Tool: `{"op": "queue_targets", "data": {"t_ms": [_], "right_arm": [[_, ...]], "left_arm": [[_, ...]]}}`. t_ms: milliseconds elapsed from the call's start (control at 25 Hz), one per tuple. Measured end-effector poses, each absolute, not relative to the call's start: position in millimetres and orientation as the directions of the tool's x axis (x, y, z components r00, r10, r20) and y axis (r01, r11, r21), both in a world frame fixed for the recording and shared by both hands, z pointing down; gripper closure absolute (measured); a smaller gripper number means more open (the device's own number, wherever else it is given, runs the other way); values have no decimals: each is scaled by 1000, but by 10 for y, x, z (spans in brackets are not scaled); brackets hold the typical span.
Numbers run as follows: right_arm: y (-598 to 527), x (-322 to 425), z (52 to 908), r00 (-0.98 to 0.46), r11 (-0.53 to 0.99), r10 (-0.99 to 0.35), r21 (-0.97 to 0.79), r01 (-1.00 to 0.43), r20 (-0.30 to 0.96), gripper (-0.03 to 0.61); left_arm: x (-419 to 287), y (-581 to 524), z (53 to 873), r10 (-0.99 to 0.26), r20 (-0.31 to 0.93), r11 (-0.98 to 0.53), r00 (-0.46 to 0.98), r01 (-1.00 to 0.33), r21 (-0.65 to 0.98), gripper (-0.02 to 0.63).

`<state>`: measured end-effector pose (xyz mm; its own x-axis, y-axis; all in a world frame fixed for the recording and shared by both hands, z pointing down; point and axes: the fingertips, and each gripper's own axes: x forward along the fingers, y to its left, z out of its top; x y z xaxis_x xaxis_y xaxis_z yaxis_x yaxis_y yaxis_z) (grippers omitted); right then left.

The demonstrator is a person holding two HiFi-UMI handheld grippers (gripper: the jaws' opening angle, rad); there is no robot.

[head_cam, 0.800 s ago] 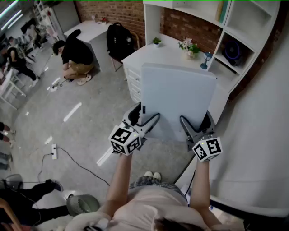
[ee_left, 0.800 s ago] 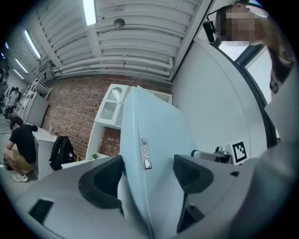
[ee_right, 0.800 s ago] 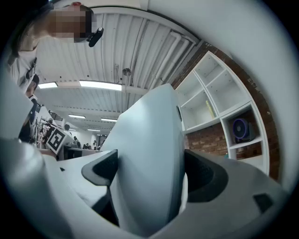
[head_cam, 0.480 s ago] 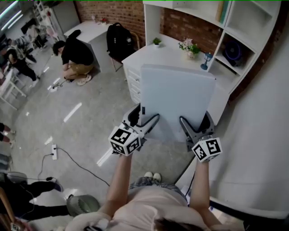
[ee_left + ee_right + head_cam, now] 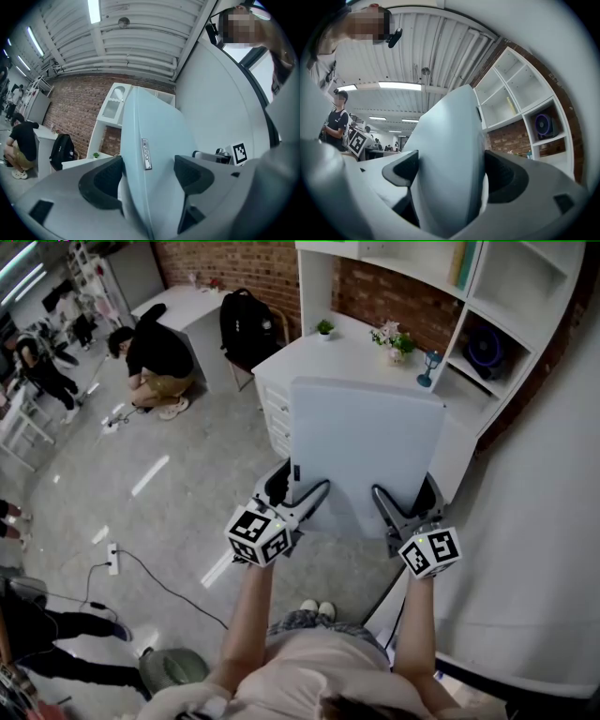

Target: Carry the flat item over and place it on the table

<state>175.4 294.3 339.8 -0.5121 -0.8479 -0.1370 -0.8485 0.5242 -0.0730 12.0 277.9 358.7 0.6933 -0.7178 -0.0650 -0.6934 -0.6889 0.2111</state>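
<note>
A flat pale grey-white panel (image 5: pixel 366 446) hangs in the air in front of me, tilted up at its far edge. My left gripper (image 5: pixel 298 486) is shut on its near left edge, beside a small label strip (image 5: pixel 146 153). My right gripper (image 5: pixel 409 493) is shut on the near right part. In the left gripper view the panel (image 5: pixel 159 136) fills the gap between the dark pads (image 5: pixel 104 178). The right gripper view shows the panel (image 5: pixel 450 136) the same way between its pads (image 5: pixel 502 176). Beyond the panel stands a white desk (image 5: pixel 323 357).
On the desk stand small potted plants (image 5: pixel 325 326), flowers (image 5: pixel 394 338) and a blue goblet (image 5: pixel 428 362), under a white shelf unit (image 5: pixel 497 306). A black backpack (image 5: pixel 251 326) leans by a second desk. A person crouches (image 5: pixel 155 357) on the grey floor; a power strip (image 5: pixel 112 554) lies left.
The panel and both grippers stay almost where they were, shifted only a little. People at the left edge of the head view have moved.
</note>
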Motion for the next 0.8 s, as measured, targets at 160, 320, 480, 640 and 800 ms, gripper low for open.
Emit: {"op": "queue_targets", "data": {"t_ms": [160,320,480,640,800], "right_arm": [[2858,1717,3429,-519,532,-844,-90,-842,-137,124],[2752,1684,3511,-511,525,-850,-122,-842,-131,124],[2663,1615,3552,-510,523,-851,-118,-844,-127,124],[2537,1585,3574,-507,520,-852,-103,-848,-133,126],[2398,1571,3587,-509,526,-848,-113,-843,-146,137]], "left_arm": [[90,2690,3608,-717,-61,-689,695,-692,213,273],[31,2588,3640,-715,-53,-690,697,-692,214,272],[-31,2490,3713,-713,-49,-691,700,-688,223,272],[-55,2338,3772,-705,-52,-698,708,-679,229,273],[-67,2187,3788,-703,-56,-701,709,-677,224,272]]}}
